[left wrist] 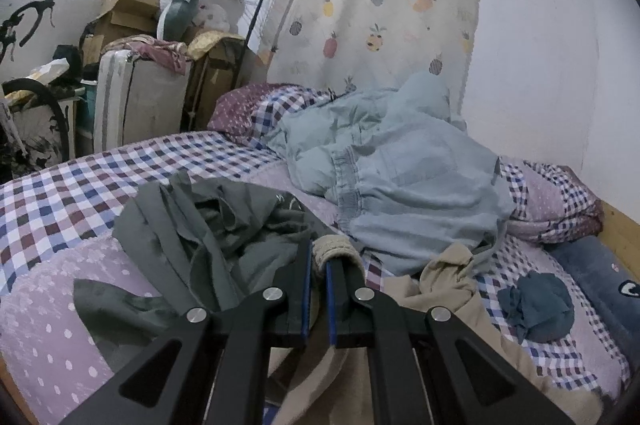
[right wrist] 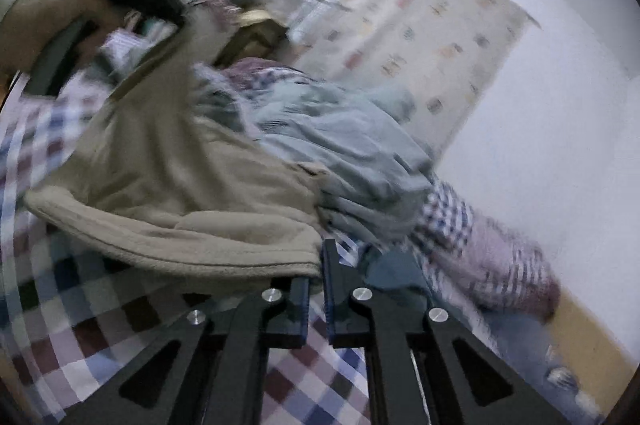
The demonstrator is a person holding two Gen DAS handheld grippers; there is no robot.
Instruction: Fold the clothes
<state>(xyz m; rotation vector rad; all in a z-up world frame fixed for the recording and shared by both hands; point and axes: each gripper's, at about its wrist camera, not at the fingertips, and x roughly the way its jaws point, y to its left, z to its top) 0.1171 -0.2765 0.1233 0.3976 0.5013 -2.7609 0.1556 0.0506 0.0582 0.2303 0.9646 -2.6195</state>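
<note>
"That right wrist view's all smeared; can you read the hanging cloth (right wrist: 432, 37)?"

"No, its print is only blotches. The clutter top left is a blur too."

"And the beige garment (left wrist: 436, 289) on the left?"

"Runs under the left gripper (left wrist: 319, 257) and off the bottom edge."

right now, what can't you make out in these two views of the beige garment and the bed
- Right wrist view: motion blur smears everything; the beige garment has no readable seams or shape.
- Right gripper: fabric edge sits at the fingertips, but blur hides how much is pinched.
- Left wrist view: left gripper and its linkage cover most of the garment below the ribbed cuff.
- Grey garment: crumpled, type unclear.
- Small blue cloth: bunched, unidentifiable.
</note>
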